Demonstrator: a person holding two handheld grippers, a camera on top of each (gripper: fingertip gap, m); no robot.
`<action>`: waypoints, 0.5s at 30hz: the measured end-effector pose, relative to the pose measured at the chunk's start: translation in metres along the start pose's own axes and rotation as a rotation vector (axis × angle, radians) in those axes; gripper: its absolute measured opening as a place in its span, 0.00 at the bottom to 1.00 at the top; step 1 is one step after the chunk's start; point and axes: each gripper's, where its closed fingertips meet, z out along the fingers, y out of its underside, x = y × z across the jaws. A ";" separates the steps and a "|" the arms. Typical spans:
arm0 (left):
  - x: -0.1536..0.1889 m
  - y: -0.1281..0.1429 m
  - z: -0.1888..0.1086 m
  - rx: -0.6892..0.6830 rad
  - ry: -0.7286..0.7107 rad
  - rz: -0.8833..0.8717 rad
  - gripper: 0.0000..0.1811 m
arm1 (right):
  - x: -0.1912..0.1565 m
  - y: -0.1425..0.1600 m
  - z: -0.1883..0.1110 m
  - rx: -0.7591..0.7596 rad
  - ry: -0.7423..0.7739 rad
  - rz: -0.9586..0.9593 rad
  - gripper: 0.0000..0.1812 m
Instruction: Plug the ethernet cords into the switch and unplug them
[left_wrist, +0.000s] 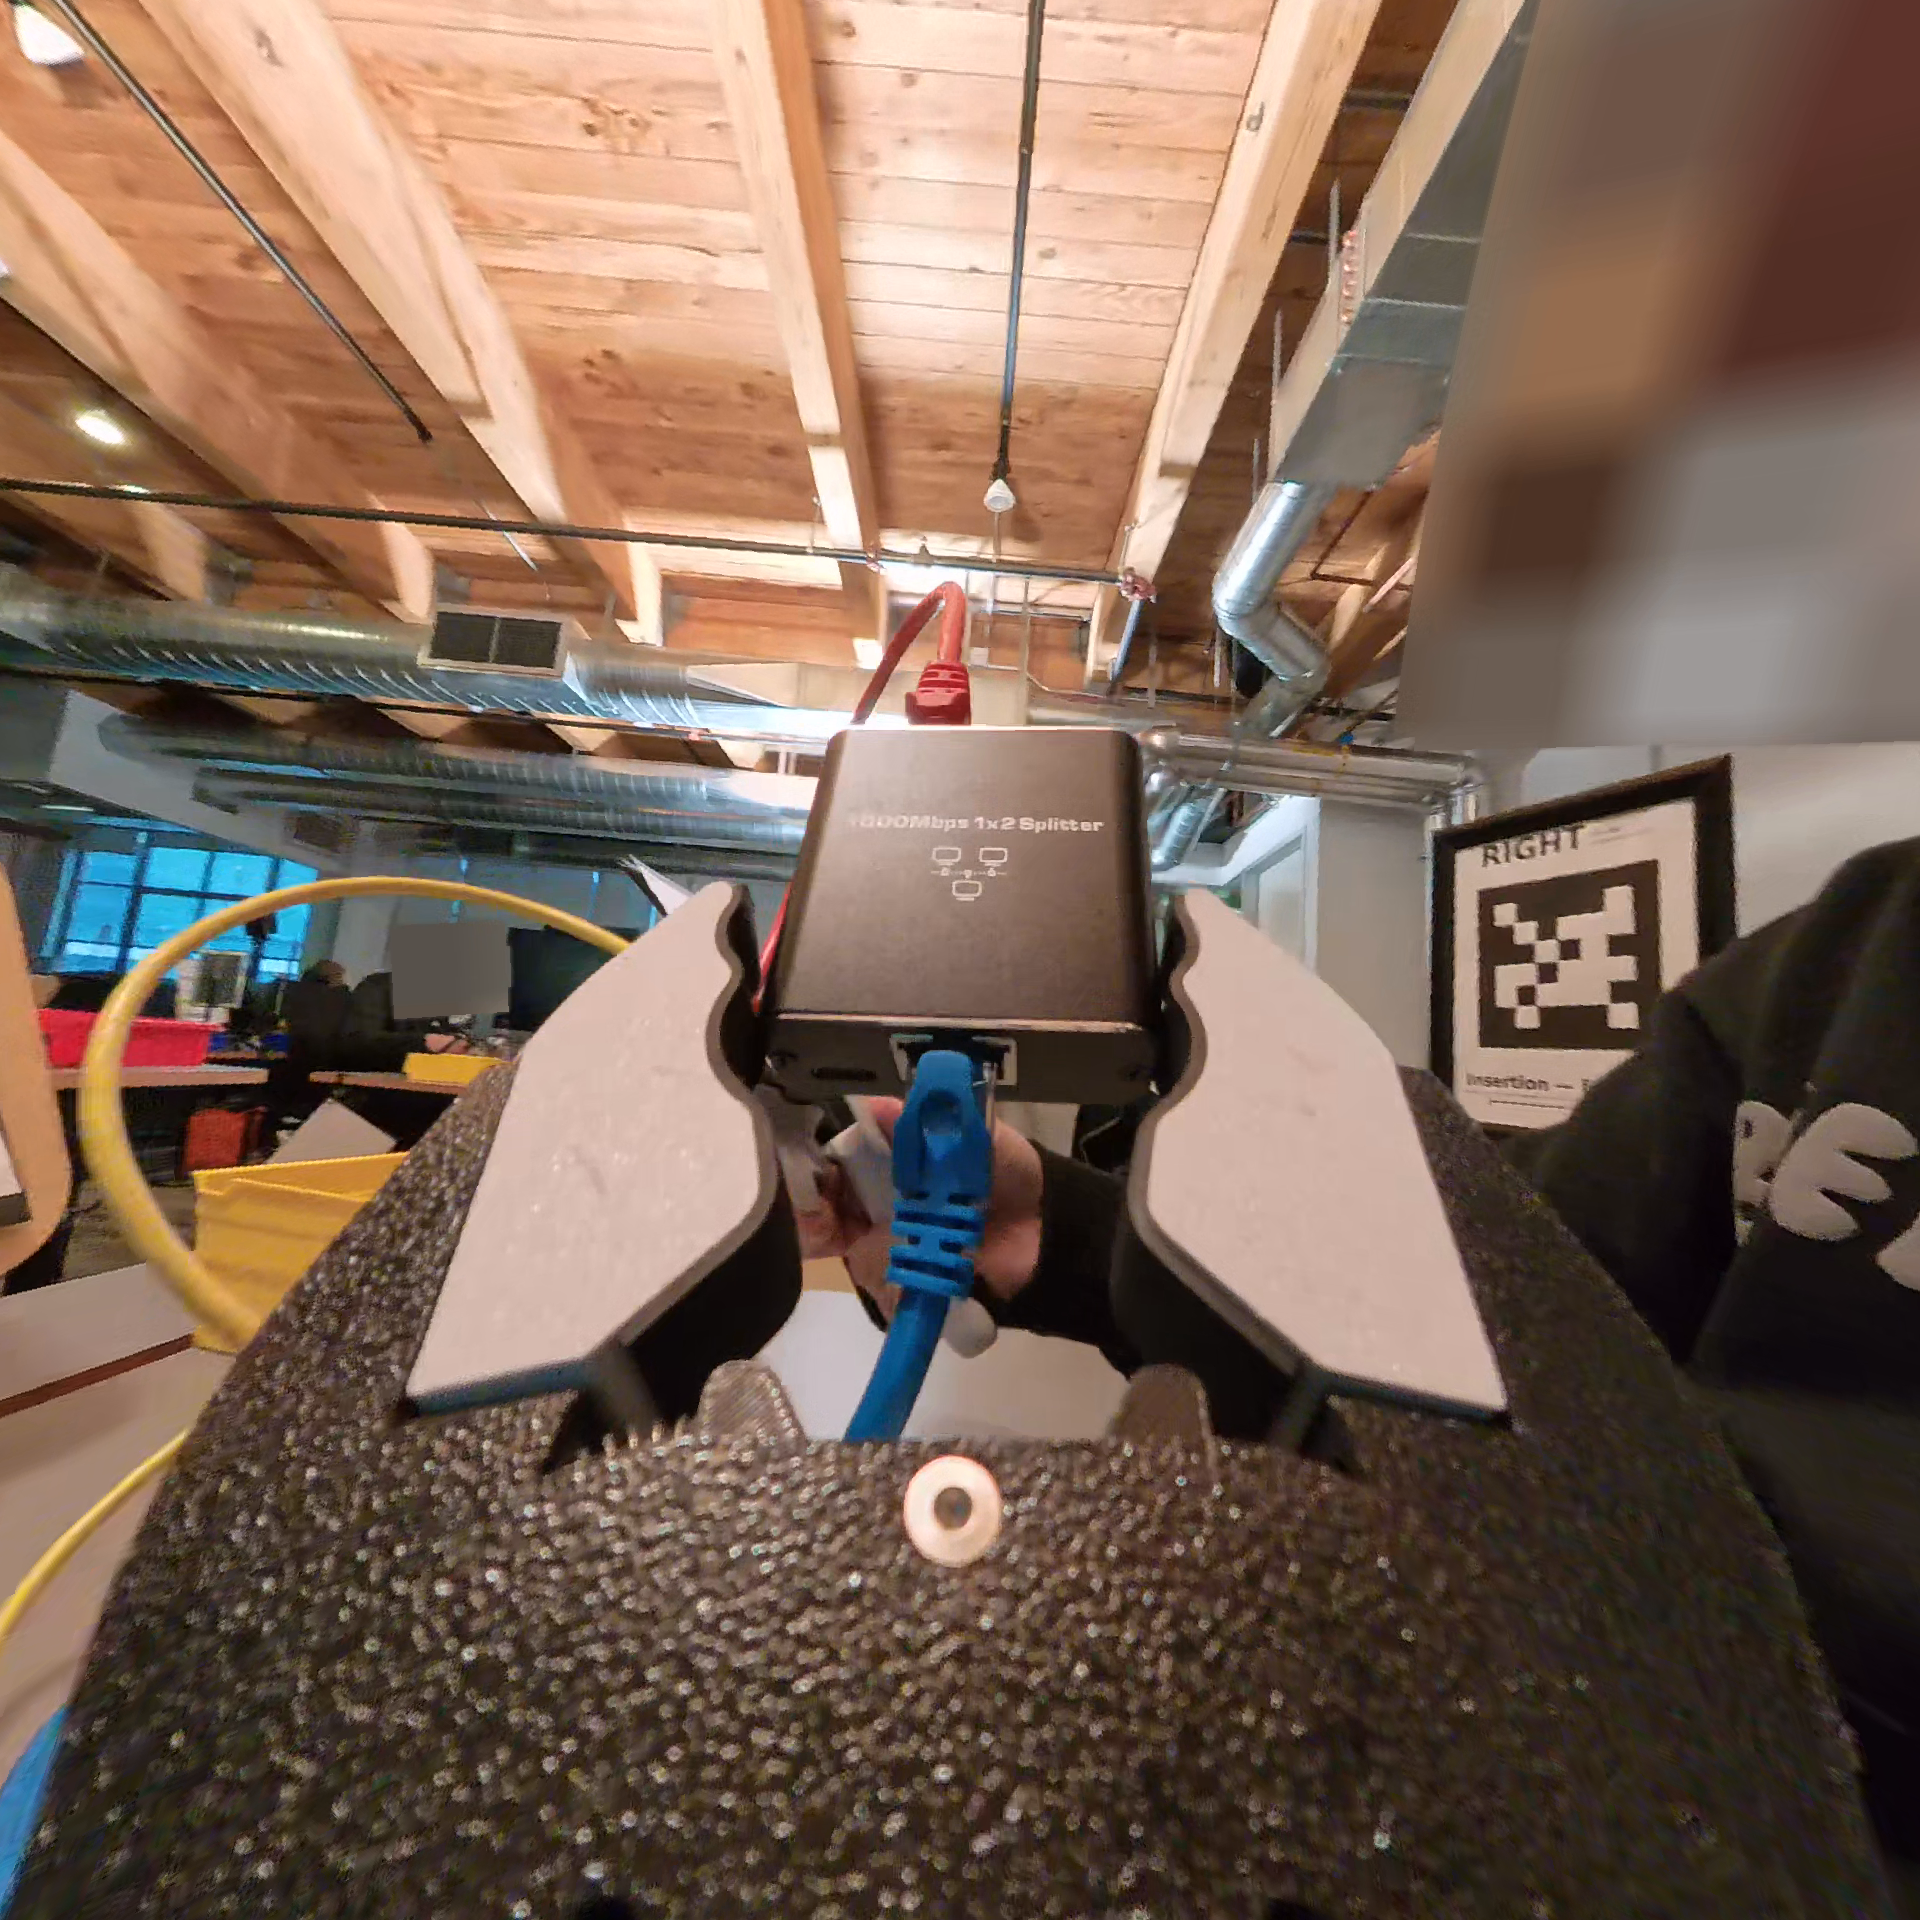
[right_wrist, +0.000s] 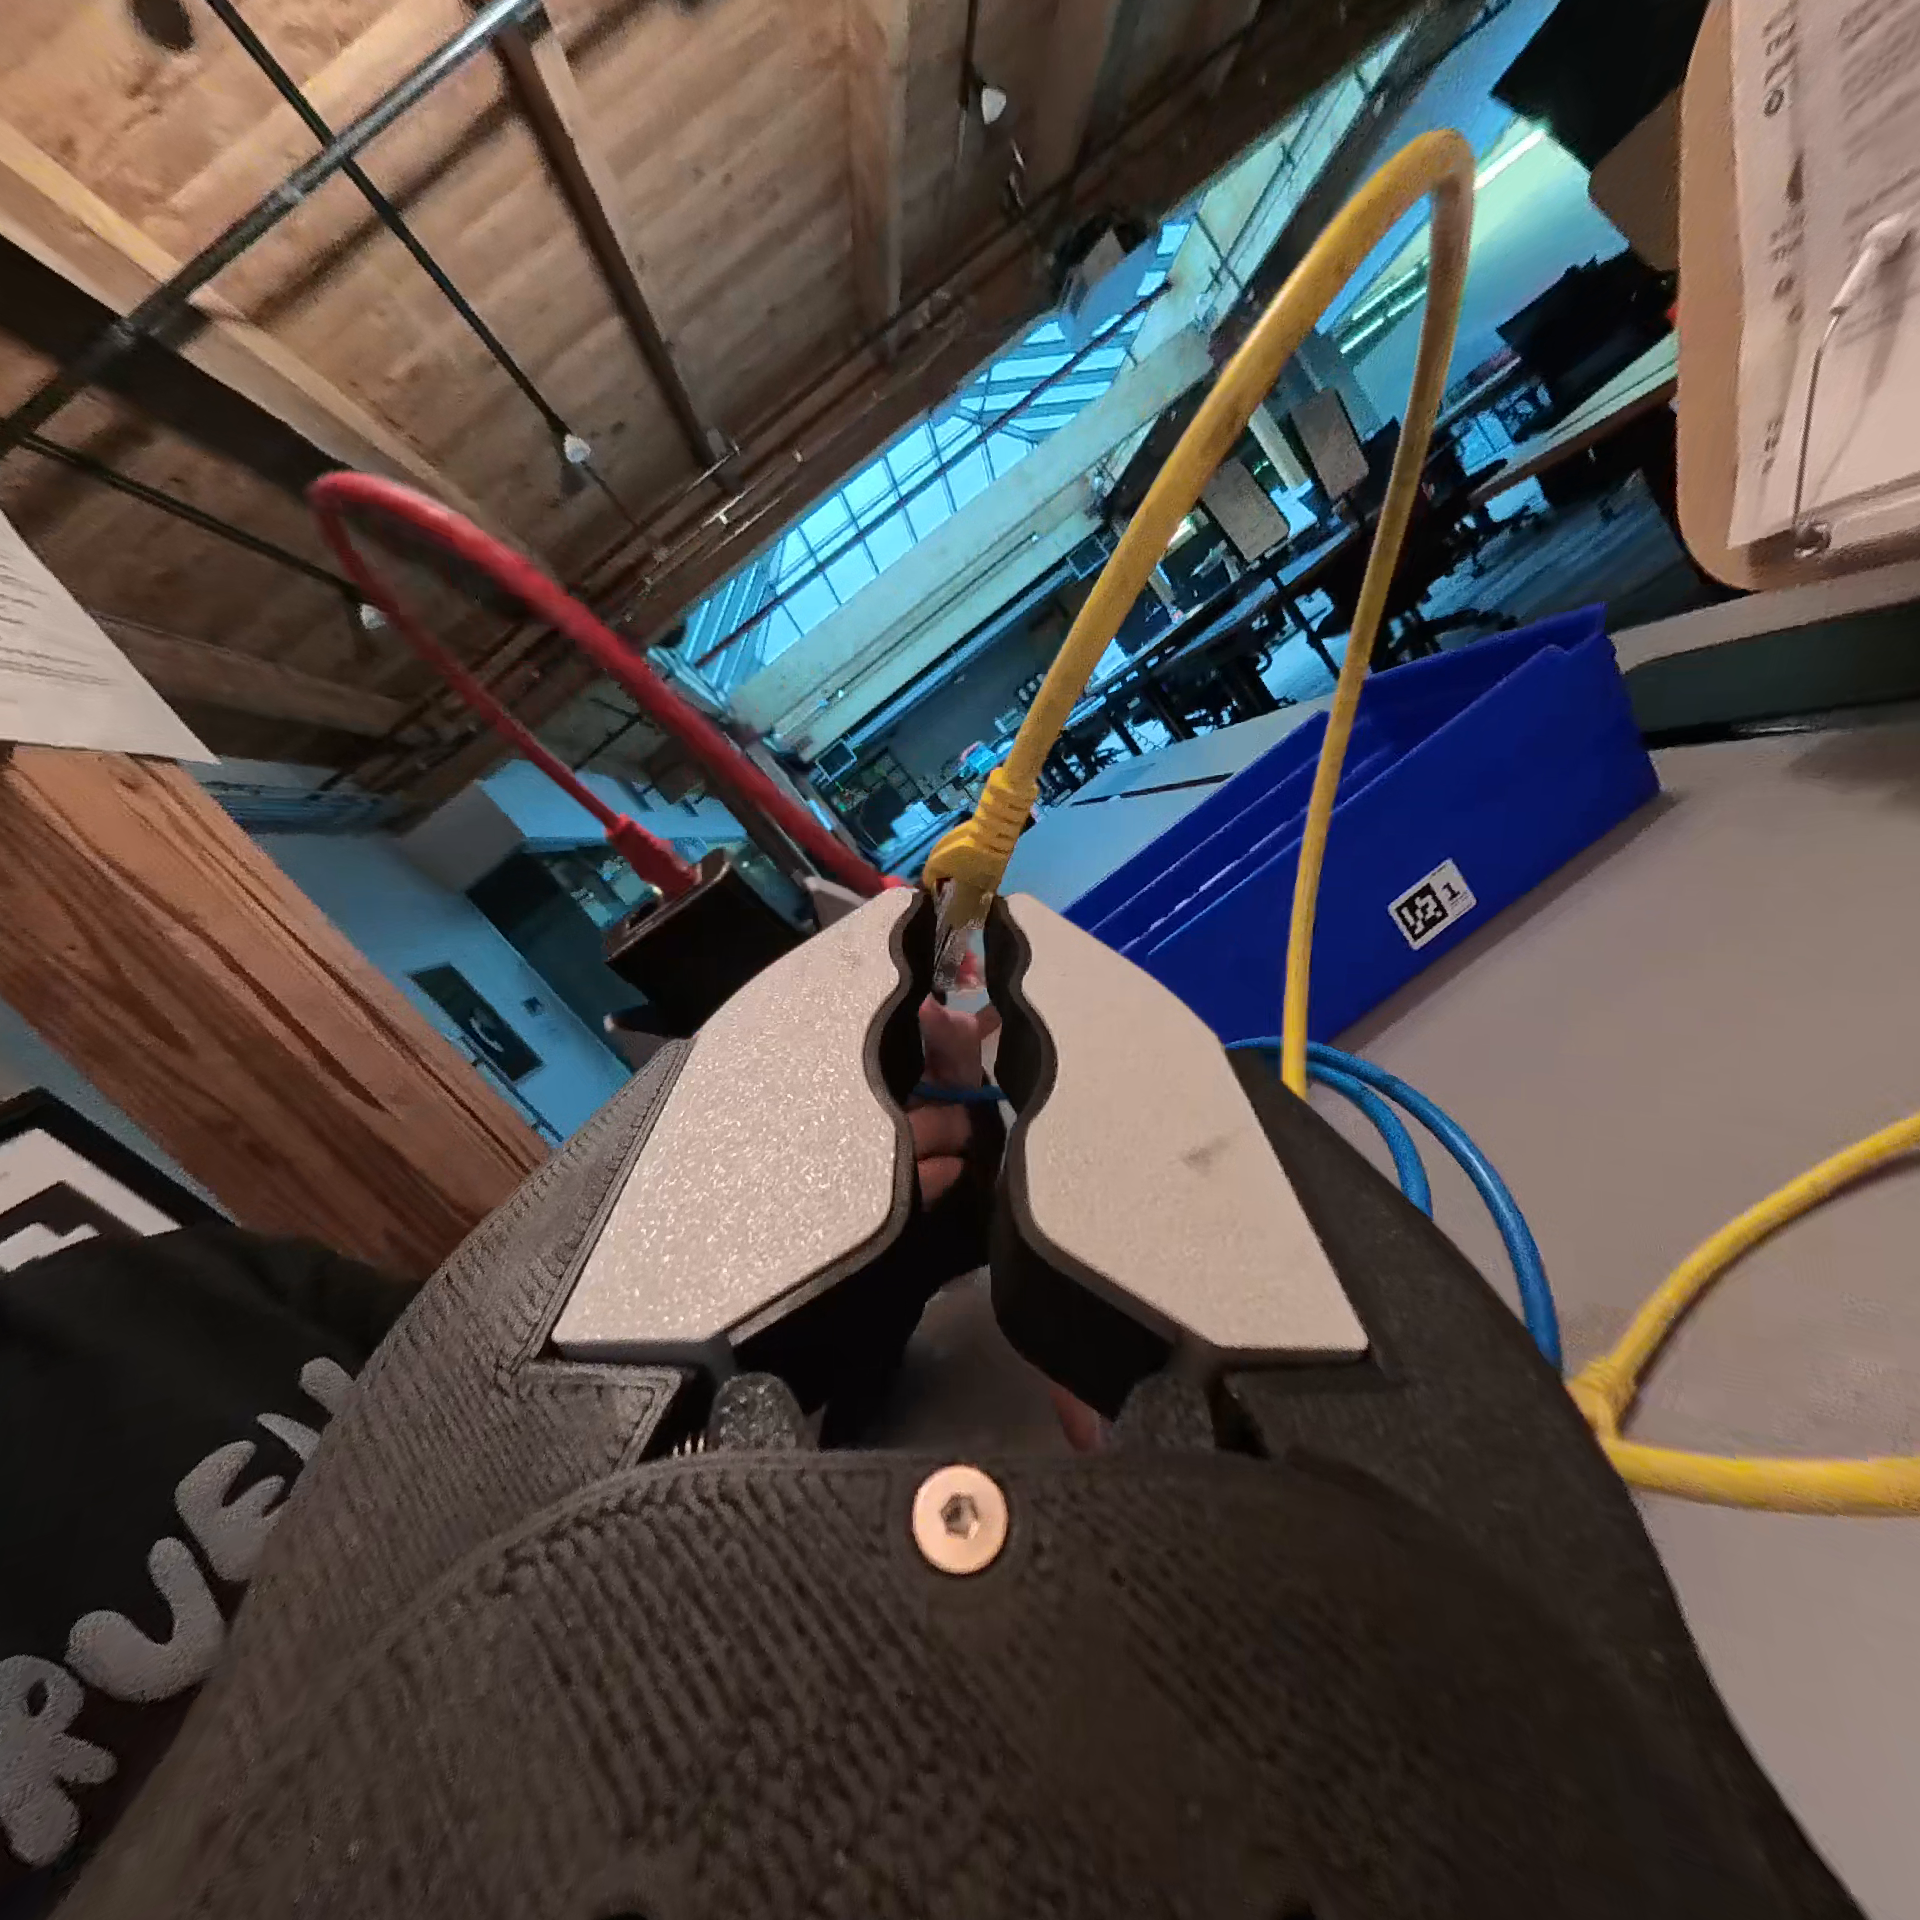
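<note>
My left gripper (left_wrist: 958, 966) is shut on a black metal switch box (left_wrist: 966, 883) and holds it up in the air, tilted toward the ceiling. A blue ethernet cord (left_wrist: 930, 1174) is plugged into the near face of the box. A red ethernet cord (left_wrist: 940, 681) is plugged into its far end. My right gripper (right_wrist: 956, 940) is shut on the plug of a yellow ethernet cord (right_wrist: 982, 831), which arcs up and back down to the table. The switch (right_wrist: 696, 935) with the red cord (right_wrist: 540, 623) shows just left of the right gripper's tips.
A blue bin (right_wrist: 1403, 810) stands on the grey table (right_wrist: 1662, 1039) to the right. A yellow bin (left_wrist: 281, 1236) sits at the left. The yellow cord loop (left_wrist: 135, 1091) hangs at the left. A framed marker sign (left_wrist: 1579, 935) and a person's dark sleeve (left_wrist: 1766, 1143) are at the right.
</note>
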 end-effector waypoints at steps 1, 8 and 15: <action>0.001 0.001 -0.001 -0.015 0.007 0.008 0.41 | 0.001 0.000 0.001 0.006 -0.001 0.004 0.06; -0.010 0.013 -0.021 -0.234 -0.014 0.121 0.41 | -0.020 -0.053 -0.007 0.035 0.026 -0.139 0.06; -0.026 0.051 -0.031 -0.462 -0.082 0.203 0.41 | -0.075 -0.117 -0.010 0.006 0.031 -0.335 0.06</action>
